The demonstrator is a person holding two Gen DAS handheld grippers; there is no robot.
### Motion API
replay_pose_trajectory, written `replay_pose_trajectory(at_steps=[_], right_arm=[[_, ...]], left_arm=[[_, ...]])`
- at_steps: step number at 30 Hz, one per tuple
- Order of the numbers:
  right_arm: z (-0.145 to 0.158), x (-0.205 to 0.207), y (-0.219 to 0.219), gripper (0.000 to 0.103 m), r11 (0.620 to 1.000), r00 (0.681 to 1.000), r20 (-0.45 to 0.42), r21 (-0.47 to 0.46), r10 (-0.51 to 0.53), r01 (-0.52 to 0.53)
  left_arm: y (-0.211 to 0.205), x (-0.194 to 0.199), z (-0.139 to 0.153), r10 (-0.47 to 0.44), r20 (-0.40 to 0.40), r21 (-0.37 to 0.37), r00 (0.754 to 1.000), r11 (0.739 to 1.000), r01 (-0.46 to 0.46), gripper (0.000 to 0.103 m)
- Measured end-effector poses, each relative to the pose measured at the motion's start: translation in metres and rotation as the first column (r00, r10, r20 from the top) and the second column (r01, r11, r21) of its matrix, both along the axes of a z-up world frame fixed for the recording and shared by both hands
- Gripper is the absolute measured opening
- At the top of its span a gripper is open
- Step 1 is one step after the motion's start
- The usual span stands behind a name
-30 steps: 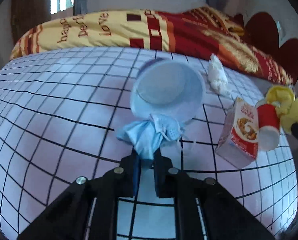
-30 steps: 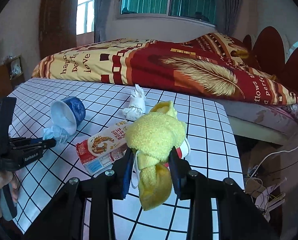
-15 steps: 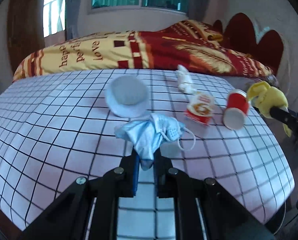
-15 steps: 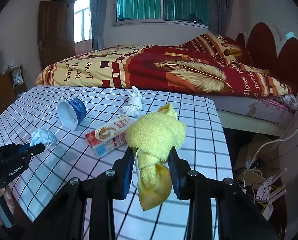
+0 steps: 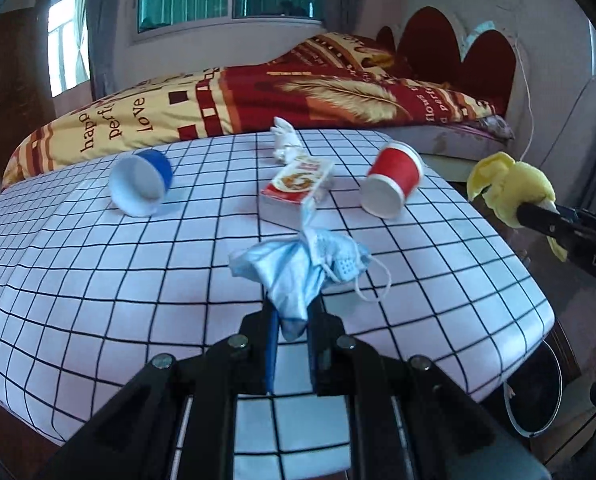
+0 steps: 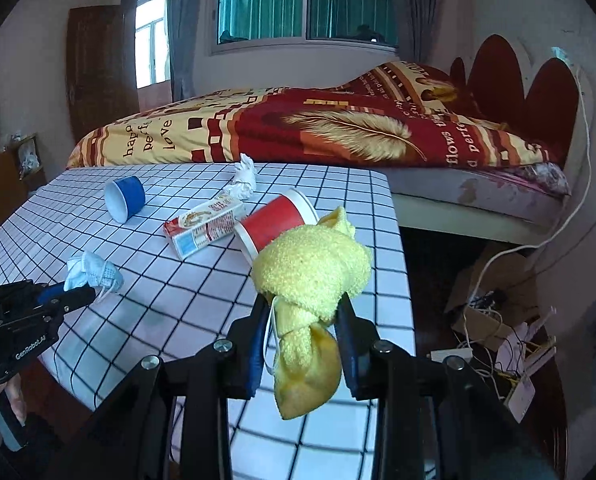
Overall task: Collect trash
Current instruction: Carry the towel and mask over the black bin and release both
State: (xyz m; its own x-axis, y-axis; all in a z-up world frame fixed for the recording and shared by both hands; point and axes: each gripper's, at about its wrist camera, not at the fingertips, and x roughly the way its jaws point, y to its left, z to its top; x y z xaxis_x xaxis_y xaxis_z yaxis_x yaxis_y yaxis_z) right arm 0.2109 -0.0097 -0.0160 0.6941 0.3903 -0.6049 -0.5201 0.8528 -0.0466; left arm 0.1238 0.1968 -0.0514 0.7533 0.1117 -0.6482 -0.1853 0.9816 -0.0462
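From the left wrist, the left gripper pinches a limp, feather-light blue face mask over the near table edge, while from the right wrist the right gripper clamps a soft yellow cloth mid-bundle

**Hidden and cut off**

The red cup is partly covered by the yellow cloth. The round bin under the table shows only part of its rim. The carton print is unreadable.
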Motion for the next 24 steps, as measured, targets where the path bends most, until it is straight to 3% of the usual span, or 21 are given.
replay_pose_trajectory(at_steps=[11, 24], right_arm=[[-0.003, -0.046, -0.071, 0.033, 0.997, 0.996, 0.025, -0.004, -0.083, 0.083], [-0.022, -0.092, -0.172, 0.033, 0.971, 0.971, 0.012, -0.034, -0.238, 0.238]], left_arm=[[-0.054, -0.017, 0.006, -0.102, 0.025, -0.008, 0.994, 0.995, 0.103, 0.013], [-0.141, -0.026, 0.004, -0.264, 0.026, -0.019, 0.964, 0.964, 0.265, 0.013]])
